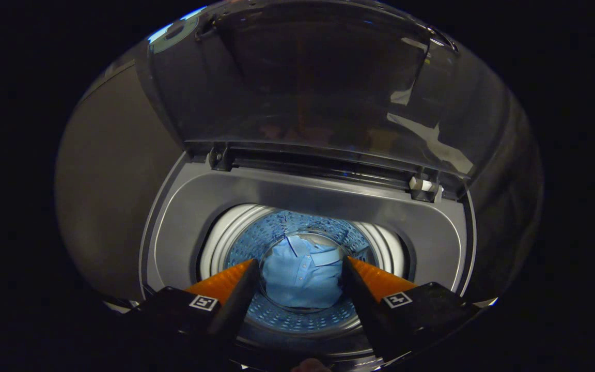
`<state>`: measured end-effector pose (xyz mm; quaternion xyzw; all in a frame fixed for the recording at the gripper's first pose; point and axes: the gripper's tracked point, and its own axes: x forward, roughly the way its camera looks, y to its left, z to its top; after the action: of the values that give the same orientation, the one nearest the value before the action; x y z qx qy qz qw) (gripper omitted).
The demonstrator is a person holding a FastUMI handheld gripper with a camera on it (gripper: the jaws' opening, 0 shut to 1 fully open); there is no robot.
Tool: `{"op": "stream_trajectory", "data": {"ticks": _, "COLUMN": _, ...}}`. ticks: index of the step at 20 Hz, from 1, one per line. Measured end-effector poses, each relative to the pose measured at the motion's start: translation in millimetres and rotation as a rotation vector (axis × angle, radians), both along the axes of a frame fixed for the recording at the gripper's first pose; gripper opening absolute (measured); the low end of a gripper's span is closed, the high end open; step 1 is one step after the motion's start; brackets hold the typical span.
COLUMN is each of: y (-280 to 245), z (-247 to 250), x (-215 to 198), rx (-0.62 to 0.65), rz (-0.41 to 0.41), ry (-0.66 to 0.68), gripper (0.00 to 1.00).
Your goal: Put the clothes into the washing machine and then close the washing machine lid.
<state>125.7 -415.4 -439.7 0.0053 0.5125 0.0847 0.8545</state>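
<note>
1. Status. The gripper hangs above the mouth of the washing machine, pointing down into the drum. Fingers are spread apart w/ nothing between them; no contact w/ cloth or machine can be seen.

2. Load. A light blue shirt lies crumpled at the bottom of the drum, directly below the gripper and framed by the gap between the fingers. Collar and button strip face up. No other clothes are visible near the machine, so the loading step appears done (judgement).

3. Lid. The lid stands open, tilted up and back from the rear edge of the machine's top. It is a dark see-through panel w/ reflections on it. Its hinges sit along the rear edge of the opening, beyond the drum as seen from the fingers.

4. Key relation for next move. The lid lies beyond and above the gripper, on the far side of the drum mouth. Its long axis runs side to side, parallel to the hinge line. Est. next step: lift clear of the drum, reach the lid's free upper edge, swing it fwd and down.

5. Caution. Free edge of the lid is partly out of sight; grip point cannot be confirmed.
</note>
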Motion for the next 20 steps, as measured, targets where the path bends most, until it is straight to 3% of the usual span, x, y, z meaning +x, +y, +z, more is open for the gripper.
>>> {"op": "stream_trajectory", "data": {"ticks": 10, "y": -22, "z": 17, "x": 9, "rx": -0.004, "rz": -0.110, "ry": -0.041, "gripper": 0.99}}
{"op": "stream_trajectory", "data": {"ticks": 14, "y": -28, "z": 73, "x": 26, "rx": 0.020, "rz": -0.135, "ry": -0.207, "gripper": 0.99}}
{"op": "stream_trajectory", "data": {"ticks": 20, "y": -44, "z": 196, "x": 63, "rx": 0.058, "rz": -0.188, "ry": -0.526, "gripper": 0.99}}
